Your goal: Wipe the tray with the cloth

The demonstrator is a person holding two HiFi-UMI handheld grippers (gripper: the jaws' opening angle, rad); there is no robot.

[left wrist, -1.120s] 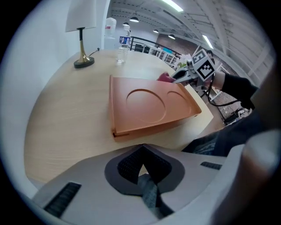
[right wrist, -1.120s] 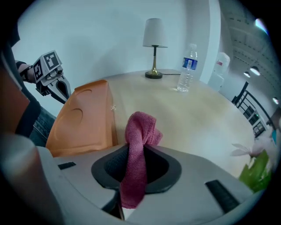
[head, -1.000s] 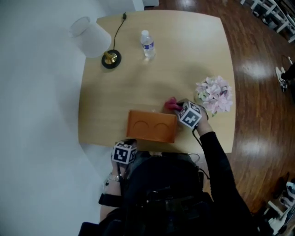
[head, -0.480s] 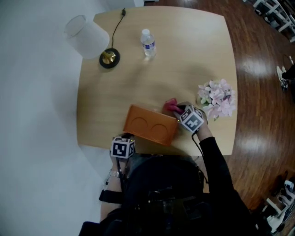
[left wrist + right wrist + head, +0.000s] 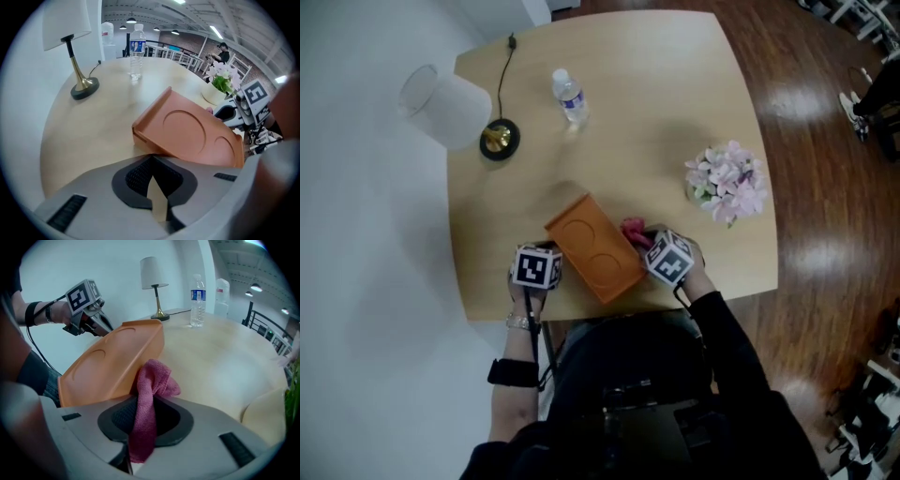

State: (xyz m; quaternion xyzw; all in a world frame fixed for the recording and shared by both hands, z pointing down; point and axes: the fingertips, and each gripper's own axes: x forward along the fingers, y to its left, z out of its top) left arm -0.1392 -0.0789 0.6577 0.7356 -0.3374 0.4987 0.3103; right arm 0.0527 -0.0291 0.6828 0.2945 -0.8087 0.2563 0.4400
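The orange tray (image 5: 591, 246) lies diagonally on the table near its front edge, with two round recesses on its face. My left gripper (image 5: 542, 251) is at the tray's left side, shut, with nothing between its jaws (image 5: 151, 161). From there the tray (image 5: 187, 136) is just ahead. In the right gripper view the left gripper's fingers (image 5: 91, 324) are against the tray's far edge (image 5: 112, 362). My right gripper (image 5: 645, 242) is at the tray's right side, shut on the pink cloth (image 5: 152, 380). The cloth (image 5: 633, 231) bunches against the tray's rim.
A white-shaded lamp (image 5: 445, 108) with a brass base and a cord stands at the back left. A water bottle (image 5: 571, 97) is behind the tray and a pot of pink flowers (image 5: 727, 181) at the right. The table's front edge runs just below both grippers.
The tray has swung from lying across to a diagonal. My left gripper came forward off the table's edge to the tray's left side. The right gripper with the cloth shifted slightly and rolled.
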